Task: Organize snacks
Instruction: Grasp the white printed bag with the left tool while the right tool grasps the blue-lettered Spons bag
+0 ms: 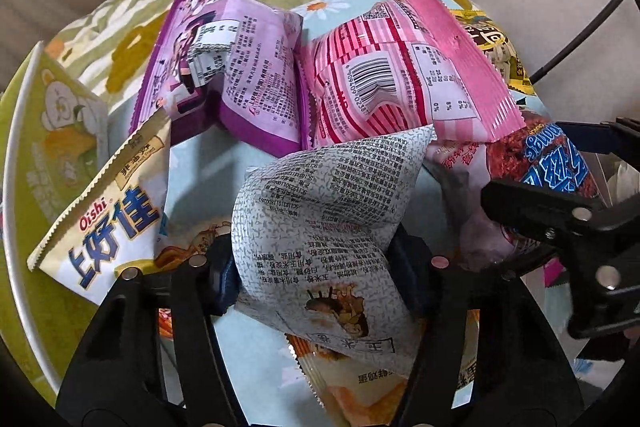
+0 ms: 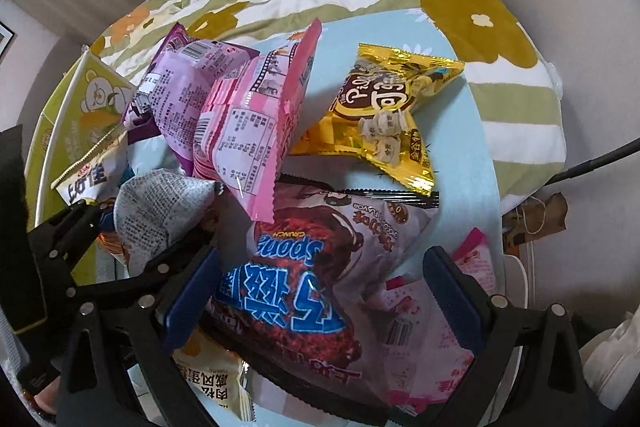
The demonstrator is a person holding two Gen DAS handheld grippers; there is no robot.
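Snacks lie heaped on the tabletop [image 2: 472, 163], so the left gripper [image 1: 320, 267] pinches the grey bag [image 1: 320, 211] atop the pile while the right gripper's [image 2: 332, 291] wide jaws straddle the brown bag [image 2: 304, 267].

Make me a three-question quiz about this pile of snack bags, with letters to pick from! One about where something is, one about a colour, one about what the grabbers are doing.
1. Where does the shiny yellow foil snack bag lie?
A. on the light blue cloth
B. inside a drawer
C. in the right gripper

2. What colour is the crinkly striped bag with the barcode?
A. green
B. pink
C. black

3. What is the left gripper doing?
A. hanging open over nothing
B. squeezing the white text-printed packet
C. holding a spoon

Answers: 1 A, the yellow bag rests flat on the blue cloth, apart from both grippers. 2 B, its stripes and sealed edges are pink. 3 B, the blue pads press the white packet's sides and pinch it.
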